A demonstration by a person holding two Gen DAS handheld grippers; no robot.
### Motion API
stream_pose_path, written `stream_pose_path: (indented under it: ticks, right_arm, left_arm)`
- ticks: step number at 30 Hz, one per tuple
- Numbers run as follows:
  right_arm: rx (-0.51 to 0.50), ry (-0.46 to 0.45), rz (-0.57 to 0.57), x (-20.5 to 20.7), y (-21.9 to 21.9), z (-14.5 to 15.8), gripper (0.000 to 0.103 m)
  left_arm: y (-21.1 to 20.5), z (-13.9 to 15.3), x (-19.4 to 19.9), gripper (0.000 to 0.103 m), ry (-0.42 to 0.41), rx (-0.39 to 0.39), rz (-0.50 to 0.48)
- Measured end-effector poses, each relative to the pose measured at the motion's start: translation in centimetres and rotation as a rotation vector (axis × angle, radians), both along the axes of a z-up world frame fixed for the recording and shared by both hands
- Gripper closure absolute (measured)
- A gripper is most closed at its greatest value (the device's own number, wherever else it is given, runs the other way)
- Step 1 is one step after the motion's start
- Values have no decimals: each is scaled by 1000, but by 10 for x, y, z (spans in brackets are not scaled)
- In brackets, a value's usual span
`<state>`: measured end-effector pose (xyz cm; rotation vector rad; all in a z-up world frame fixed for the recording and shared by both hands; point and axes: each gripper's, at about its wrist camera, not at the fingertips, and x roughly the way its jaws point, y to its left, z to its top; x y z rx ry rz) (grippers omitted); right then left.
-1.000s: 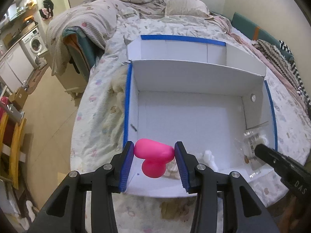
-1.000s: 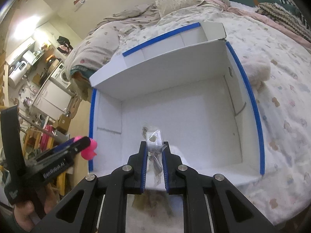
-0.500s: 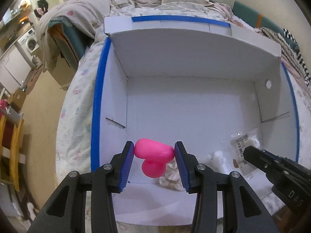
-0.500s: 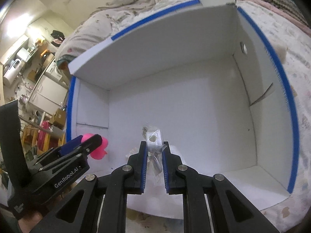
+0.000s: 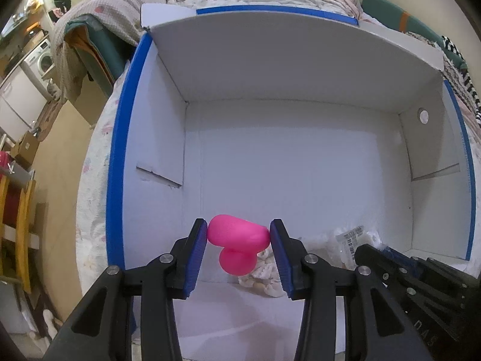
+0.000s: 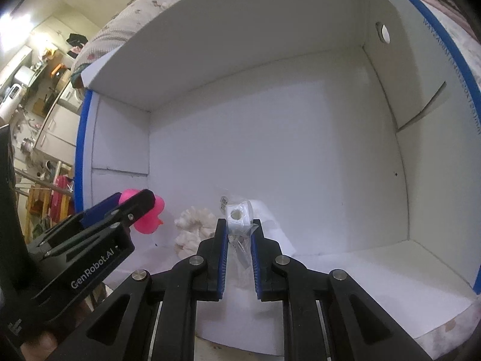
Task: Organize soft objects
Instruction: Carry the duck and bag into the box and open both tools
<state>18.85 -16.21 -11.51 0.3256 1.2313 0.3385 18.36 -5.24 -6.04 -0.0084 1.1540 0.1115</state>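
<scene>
My left gripper (image 5: 239, 234) is shut on a pink rubbery toy (image 5: 237, 240) and holds it inside the white box (image 5: 285, 156), above the near left part of its floor. The toy also shows in the right wrist view (image 6: 148, 216). My right gripper (image 6: 238, 233) holds a clear plastic packet with a white item (image 6: 237, 216) low inside the box; its jaws stand a little apart around the packet. A white fluffy object (image 6: 192, 228) lies on the box floor between the two grippers, also in the left wrist view (image 5: 264, 276).
The box (image 6: 270, 138) has blue-taped rims and tall side walls, and sits on a bed with a patterned quilt (image 5: 93, 162). Left of the bed lies open floor (image 5: 57, 156) with a washing machine (image 5: 42, 60) and furniture.
Both grippers have moved forward and down into the box with their loads. The right gripper's jaws have spread slightly around the packet.
</scene>
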Motion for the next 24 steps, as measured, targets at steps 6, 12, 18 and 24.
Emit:
stream_pose_path:
  ticks: [6,12,18,24]
  right_arm:
    - [3,3,-3,0,-2,0,87]
    - [2,3,-15,1,-7,-1,87]
    - [-2,6,-26,2,-10,-3,85]
    - [-30,1,-51,3,-15,-2,74]
  left_arm:
    - [-3,-5,-1,63,11,1,-12]
    - [-5,-9,0,63,21,5,-11]
    - [-4,-12,-1,63,26,1,-18]
    - [-4,-15,1,64,36,6,-26]
